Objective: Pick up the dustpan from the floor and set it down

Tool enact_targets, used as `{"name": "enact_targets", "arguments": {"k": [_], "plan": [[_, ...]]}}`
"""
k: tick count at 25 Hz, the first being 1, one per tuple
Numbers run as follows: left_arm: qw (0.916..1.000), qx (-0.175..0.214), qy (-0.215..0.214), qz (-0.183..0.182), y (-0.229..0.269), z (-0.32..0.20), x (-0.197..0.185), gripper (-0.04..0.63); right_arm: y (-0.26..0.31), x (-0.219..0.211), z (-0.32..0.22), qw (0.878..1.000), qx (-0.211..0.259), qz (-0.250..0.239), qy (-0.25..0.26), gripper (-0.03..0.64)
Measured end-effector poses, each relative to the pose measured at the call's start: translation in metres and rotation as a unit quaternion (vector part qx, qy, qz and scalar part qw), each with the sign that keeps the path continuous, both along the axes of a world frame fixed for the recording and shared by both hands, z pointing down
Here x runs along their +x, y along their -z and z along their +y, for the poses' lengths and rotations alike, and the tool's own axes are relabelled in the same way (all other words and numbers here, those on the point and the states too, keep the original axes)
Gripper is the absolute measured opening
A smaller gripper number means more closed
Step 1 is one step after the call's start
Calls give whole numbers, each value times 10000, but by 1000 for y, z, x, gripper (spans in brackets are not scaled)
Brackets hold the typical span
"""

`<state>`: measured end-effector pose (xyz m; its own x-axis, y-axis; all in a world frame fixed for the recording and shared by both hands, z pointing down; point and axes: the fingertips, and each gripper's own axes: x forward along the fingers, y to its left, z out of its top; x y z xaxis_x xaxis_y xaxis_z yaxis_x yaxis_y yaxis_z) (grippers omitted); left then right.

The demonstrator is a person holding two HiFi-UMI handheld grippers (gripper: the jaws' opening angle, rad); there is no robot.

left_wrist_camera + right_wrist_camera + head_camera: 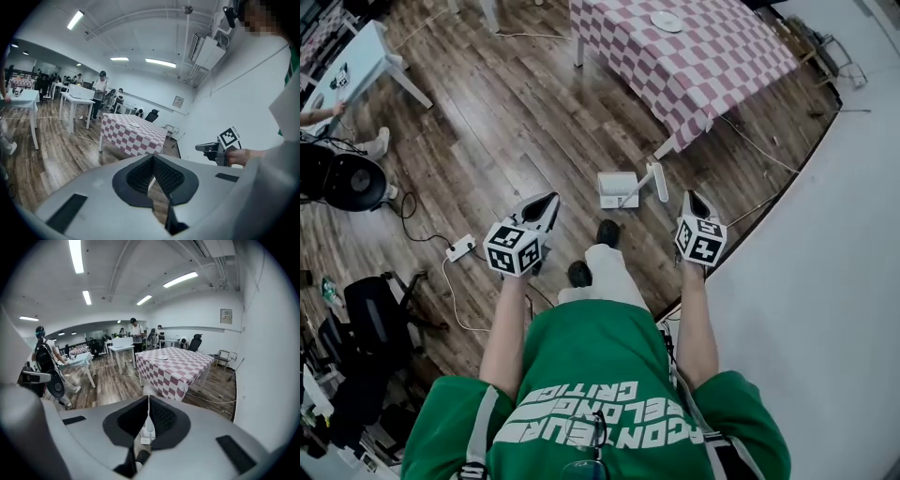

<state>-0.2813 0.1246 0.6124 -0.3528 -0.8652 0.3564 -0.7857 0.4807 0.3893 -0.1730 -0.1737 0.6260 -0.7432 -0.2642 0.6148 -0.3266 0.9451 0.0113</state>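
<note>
A: Looking past the shoes (607,232), where does the dustpan sit?

B: The white dustpan (617,188) lies on the wooden floor (506,141), just beyond the person's feet and near the corner of the checkered table (722,66). Its handle (659,180) points off to the right. Neither gripper touches it.

A: And the grippers?

B: Both are held well above the floor. The right gripper (690,199) has its jaws pressed together with nothing between them; the pan only shows far off through the slit. The left gripper (549,202) is likewise closed and empty.

A: So what could go wrong?

B: I'd judge the pickup hasn't begun. If the right gripper goes down with its jaws closed, it would knock the handle and slide or tip the pan instead of gripping it. The handle looks slim and smooth, so a grip near its end could let the pan swing or slip out. The table leg (667,147) and a loose cable (759,145) lie close by, and either might catch the pan as it lifts.
</note>
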Motion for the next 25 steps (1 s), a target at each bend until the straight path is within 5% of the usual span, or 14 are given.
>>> {"name": "enact_targets", "arguments": {"k": [11,25], "plan": [[9989,282,-299,-212,29,-24,26,3,71,53,42,9901,-182,-1052,907,8],[9988,332,-254,-249,33,-15,26,3,50,75,63,9914,-385,-961,797,8]]}}
